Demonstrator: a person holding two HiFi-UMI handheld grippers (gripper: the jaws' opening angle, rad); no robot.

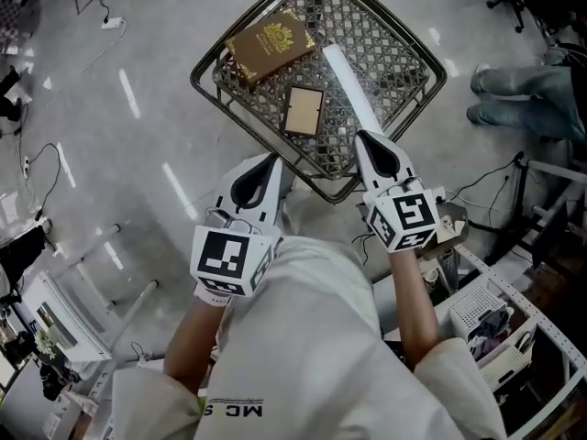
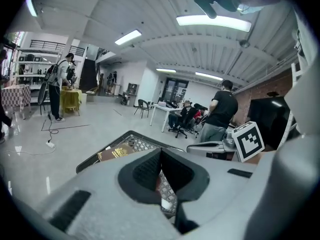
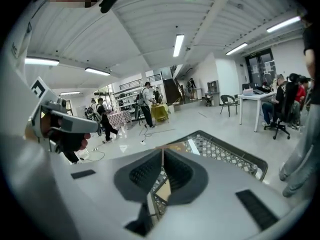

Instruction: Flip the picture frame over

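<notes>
Wire basket [image 1: 404, 62] bare right of white tube [image 1: 350, 85], tube and brown book [image 1: 270, 44] crowding picture frame [image 1: 303, 110]

Lab w/ desks [image 2: 161, 109], shelving [image 2: 29, 68], floor cables [image 2: 64, 128]

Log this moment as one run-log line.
left gripper jaws shut, empty | right gripper jaws shut, empty | picture frame flat in wire basket, not held

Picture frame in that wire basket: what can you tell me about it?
The picture frame is small and rectangular, with a thin dark border around a plain tan panel. It lies flat on the mesh of the wire basket, apart from the brown book and white tube. Nothing else touches it.
</notes>
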